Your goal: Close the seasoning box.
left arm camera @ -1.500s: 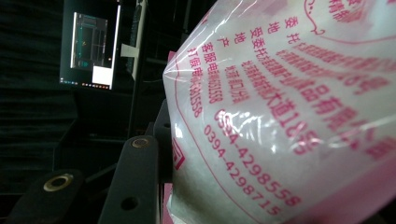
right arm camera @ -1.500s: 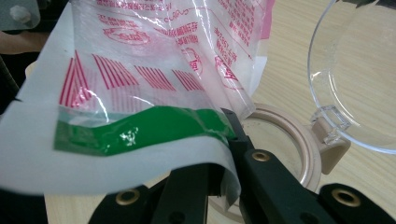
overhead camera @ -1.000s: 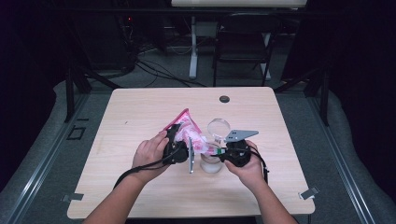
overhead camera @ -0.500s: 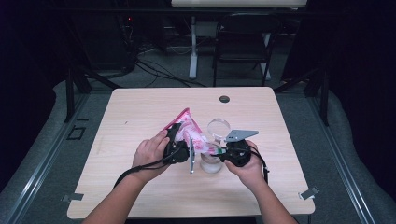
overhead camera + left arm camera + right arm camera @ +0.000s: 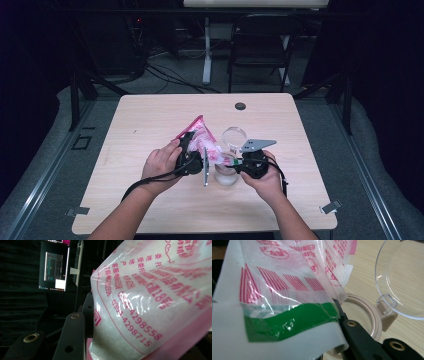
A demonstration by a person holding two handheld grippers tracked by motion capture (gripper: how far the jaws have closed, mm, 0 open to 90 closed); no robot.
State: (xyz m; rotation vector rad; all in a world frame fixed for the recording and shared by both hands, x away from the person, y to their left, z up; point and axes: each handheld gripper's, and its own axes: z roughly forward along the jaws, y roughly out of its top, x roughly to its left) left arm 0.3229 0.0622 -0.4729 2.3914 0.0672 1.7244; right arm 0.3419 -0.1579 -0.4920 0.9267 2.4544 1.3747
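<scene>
1. One pink-printed plastic bag (image 5: 202, 140) of white granules is hanging tilted over one clear jar (image 5: 226, 174) standing near the middle of one wooden table (image 5: 150, 115).
2. Two grippers are working: the left gripper (image 5: 192, 159) is pinching the bag's body, and the right gripper (image 5: 239, 161), jaws pressed together, is nipping the bag's lower corner just above the jar mouth.
3. The left gripper view is showing red printed numbers on the bag (image 5: 150, 302) and one lit monitor (image 5: 55, 271) behind.
4. The right gripper view is showing a green strip on the bag (image 5: 292, 320), the jar's beige rim (image 5: 372, 320) and its one clear hinged lid (image 5: 402, 277) standing open.
5. One dark chair (image 5: 260, 50) is standing beyond the table; the bag is blocking each gripper camera's sight ahead.
</scene>
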